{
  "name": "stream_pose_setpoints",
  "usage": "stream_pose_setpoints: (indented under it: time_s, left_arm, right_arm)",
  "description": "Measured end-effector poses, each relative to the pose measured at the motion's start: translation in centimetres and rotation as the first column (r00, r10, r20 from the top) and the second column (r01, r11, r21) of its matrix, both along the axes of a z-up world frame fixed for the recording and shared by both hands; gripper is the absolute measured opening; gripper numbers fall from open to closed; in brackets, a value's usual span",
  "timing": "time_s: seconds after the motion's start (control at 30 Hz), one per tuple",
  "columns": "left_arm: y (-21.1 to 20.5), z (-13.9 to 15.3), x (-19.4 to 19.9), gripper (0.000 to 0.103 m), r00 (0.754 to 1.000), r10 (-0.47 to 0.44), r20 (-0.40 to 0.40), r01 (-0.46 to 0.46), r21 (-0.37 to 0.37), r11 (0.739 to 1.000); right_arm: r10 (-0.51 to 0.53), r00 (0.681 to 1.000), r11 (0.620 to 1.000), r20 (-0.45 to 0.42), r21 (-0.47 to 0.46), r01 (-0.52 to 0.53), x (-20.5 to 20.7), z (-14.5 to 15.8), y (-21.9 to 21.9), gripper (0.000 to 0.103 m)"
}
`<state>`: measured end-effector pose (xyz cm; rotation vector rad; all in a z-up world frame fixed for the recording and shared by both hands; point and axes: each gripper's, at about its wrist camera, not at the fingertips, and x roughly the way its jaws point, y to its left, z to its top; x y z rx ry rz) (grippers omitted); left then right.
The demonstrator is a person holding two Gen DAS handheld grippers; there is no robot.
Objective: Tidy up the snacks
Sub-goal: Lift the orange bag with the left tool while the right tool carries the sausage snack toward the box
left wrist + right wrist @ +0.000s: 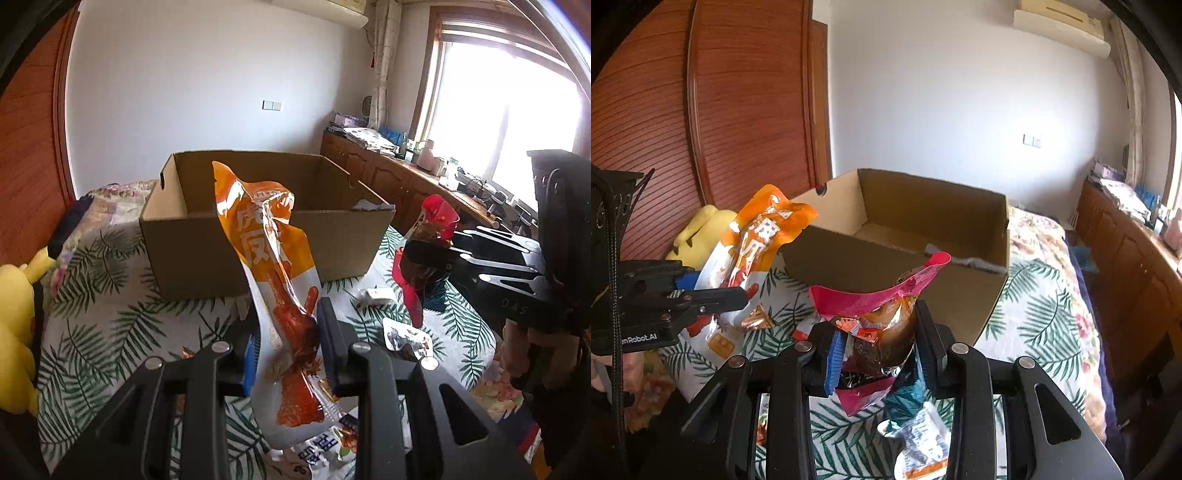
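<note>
My left gripper (286, 343) is shut on an orange and white snack packet (269, 251), held upright above the bed in front of the open cardboard box (207, 258). It also shows at the left of the right wrist view (746, 243). My right gripper (879, 343) is shut on a red and brown snack packet (882, 321), held above the bed just before the box's near wall (871, 266). That packet also shows in the left wrist view (424, 258), to the right of the box. The box looks nearly empty inside.
Several loose snack packets lie on the leaf-print bedspread (110, 325) below the grippers, such as one silver packet (406, 338) and another (923, 439). A yellow plush toy (14, 332) sits at the left. A wooden cabinet (388, 177) runs along the window side.
</note>
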<state>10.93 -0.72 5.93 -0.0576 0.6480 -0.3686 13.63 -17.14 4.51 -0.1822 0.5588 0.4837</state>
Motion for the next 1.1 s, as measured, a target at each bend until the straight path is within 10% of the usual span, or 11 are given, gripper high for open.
stream_pose_setpoints:
  time_s: [0.73,1.1]
  left_arm:
    - [-0.3,2.9,5.2,0.026,0.999,0.024,0.027,-0.025,0.019,1.0]
    - [-0.9,2.8,4.4,0.026,0.999,0.008,0.04,-0.01,0.044,0.999]
  right_arm:
    - [-0.033,0.999,0.998,0.002,0.059,0.033,5.0,5.3,-1.0,0.034]
    - [0.014,0.991,0.996,-0.136,0.085,-0.002,4.9,0.1,-0.4,0.034]
